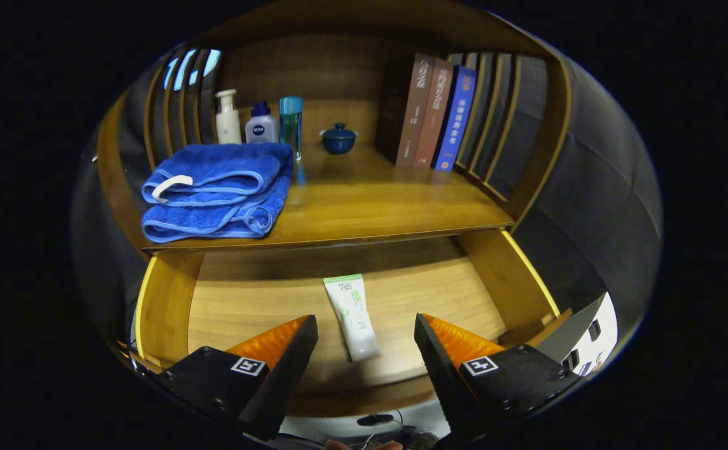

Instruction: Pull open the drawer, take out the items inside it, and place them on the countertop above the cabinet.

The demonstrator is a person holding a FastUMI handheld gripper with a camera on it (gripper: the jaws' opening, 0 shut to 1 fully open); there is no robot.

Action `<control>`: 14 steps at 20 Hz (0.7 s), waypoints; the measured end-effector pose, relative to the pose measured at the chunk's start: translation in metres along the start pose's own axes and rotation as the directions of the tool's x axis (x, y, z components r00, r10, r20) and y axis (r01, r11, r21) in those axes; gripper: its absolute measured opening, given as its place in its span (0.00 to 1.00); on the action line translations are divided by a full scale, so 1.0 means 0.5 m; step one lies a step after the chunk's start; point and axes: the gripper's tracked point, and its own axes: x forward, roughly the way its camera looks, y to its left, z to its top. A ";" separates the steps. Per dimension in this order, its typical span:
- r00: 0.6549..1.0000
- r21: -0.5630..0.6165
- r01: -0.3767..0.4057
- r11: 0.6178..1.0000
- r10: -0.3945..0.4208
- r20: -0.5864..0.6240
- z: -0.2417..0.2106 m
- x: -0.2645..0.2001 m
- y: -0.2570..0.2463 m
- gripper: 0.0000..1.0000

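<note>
The wooden drawer (170,300) stands pulled open below the cabinet's countertop (376,206). A white tube with green print (353,315) lies flat on the drawer floor, cap end toward me. My gripper (366,325) hovers above the drawer's front, open, and the tube's near end lies between and just ahead of the fingertips without touching either. Nothing is held.
On the countertop lie a folded blue towel (217,190) at the left, a white pump bottle (227,119), a small white bottle (261,127), a teal bottle (291,125), a blue lidded bowl (338,138) and three upright books (436,112). Slatted side panels (495,125) flank the shelf.
</note>
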 end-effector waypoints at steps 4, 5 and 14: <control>0.980 -0.020 -0.003 1.000 -0.001 -0.197 -0.041 0.090 0.005 0.97; 0.971 -0.019 -0.018 1.000 0.012 -0.241 -0.054 0.106 0.010 0.97; 0.911 -0.110 -0.051 0.993 0.001 -0.413 -0.105 0.173 -0.003 0.80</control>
